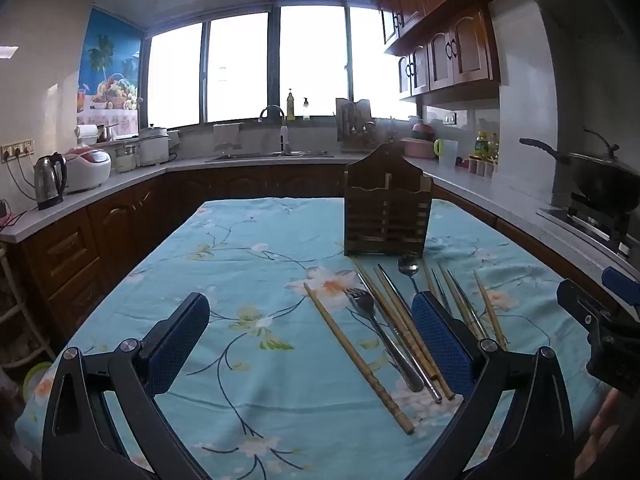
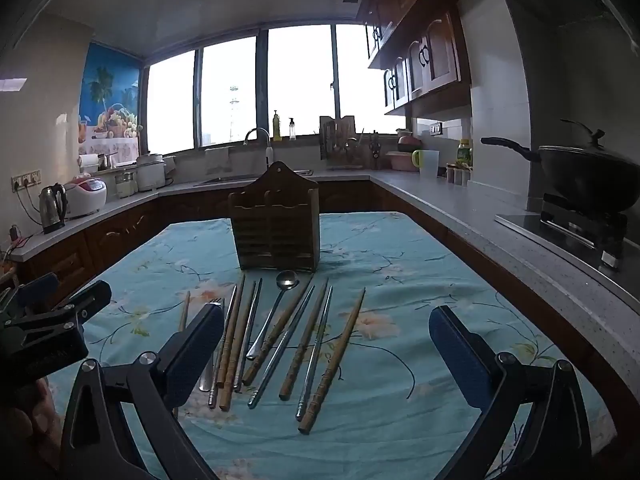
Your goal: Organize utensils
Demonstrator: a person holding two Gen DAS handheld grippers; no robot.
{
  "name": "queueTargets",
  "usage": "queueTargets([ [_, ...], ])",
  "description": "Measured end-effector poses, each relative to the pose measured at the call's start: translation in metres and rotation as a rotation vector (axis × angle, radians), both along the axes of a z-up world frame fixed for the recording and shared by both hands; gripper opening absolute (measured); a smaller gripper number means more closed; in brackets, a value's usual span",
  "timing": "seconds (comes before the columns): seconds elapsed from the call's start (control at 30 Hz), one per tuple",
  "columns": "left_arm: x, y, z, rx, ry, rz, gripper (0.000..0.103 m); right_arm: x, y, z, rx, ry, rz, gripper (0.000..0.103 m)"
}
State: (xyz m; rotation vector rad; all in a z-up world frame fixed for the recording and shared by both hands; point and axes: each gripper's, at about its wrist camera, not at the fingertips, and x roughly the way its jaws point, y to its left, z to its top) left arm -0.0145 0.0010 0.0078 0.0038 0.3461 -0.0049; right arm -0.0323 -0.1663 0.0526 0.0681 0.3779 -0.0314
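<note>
A dark wooden utensil holder stands upright mid-table. In front of it lie several wooden chopsticks, metal chopsticks, a metal spoon and a fork on the floral cloth. My left gripper is open and empty, its right finger over the utensils' handles. My right gripper is open and empty, straddling the utensils. Each gripper shows at the other view's edge: the right one, the left one.
The table has a light blue flowered cloth. Counters run round it: kettle and rice cooker on the left, sink at the back, a wok on the stove on the right.
</note>
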Motion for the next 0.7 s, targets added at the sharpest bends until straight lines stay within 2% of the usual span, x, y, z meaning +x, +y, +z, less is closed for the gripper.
queueTargets([
  [0.7,-0.0055,0.0073,-0.0028,-0.004,-0.019,0.013,0.103,-0.0024,-0.0048,0.0008,0.011,0.001,0.002,0.103],
])
